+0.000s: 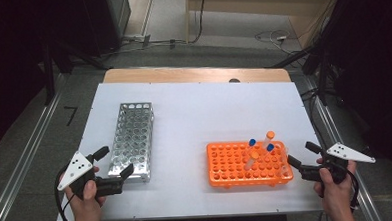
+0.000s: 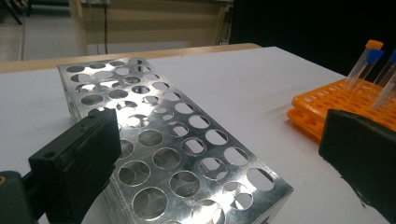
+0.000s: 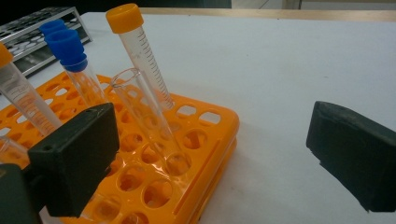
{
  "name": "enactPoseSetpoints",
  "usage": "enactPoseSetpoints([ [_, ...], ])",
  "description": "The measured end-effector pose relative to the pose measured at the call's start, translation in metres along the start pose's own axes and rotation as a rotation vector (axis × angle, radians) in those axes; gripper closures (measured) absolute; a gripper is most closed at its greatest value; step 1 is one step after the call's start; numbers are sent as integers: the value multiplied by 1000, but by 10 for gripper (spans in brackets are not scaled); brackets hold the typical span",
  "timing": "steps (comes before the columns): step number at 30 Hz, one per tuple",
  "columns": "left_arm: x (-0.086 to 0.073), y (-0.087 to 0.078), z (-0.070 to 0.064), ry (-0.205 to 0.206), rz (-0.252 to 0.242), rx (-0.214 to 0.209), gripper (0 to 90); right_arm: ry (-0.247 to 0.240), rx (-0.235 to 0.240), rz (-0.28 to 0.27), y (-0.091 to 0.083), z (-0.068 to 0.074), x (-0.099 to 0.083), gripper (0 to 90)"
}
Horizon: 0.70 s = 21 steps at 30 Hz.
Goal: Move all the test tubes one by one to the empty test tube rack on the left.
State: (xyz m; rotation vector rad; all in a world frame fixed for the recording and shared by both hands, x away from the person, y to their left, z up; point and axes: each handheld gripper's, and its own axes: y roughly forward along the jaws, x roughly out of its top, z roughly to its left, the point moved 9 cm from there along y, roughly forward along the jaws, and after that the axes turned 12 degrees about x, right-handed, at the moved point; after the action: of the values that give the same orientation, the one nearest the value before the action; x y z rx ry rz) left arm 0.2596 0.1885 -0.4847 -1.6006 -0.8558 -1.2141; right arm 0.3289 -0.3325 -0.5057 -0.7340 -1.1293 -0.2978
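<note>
The orange rack [image 1: 249, 164] sits on the right half of the white table [image 1: 199, 115], near the front edge, with several tubes leaning in its far right holes: orange-capped tubes [image 1: 268, 139], blue-capped tubes [image 1: 250, 146] and one uncapped clear tube [image 3: 147, 119]. Just beside its right end hovers the right gripper [image 1: 298, 157], its fingers [image 3: 77, 161] spread wide, holding nothing; in the right gripper view the rack's corner lies between them. On the left half of the table stands the metal rack [image 1: 131, 139], its holes empty. The left gripper [image 1: 117, 162] is at that rack's near end, fingers [image 2: 81, 156] also spread and empty, one over the rack's corner.
</note>
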Motion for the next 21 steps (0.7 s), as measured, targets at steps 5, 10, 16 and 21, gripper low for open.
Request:
enactPoseSetpoints([
  [5,0,0,-2,4,0,-1,0,-2,7,-12,-5,5,4,23],
  [10,1,0,-4,3,-3,-6,0,-1,7,-50,-18,17,15,38],
  [16,2,0,-4,4,-3,-9,0,-31,68,-53,-21,41,20,119],
  [21,2,0,-3,2,-2,-6,0,-58,116,-45,-21,57,18,229],
])
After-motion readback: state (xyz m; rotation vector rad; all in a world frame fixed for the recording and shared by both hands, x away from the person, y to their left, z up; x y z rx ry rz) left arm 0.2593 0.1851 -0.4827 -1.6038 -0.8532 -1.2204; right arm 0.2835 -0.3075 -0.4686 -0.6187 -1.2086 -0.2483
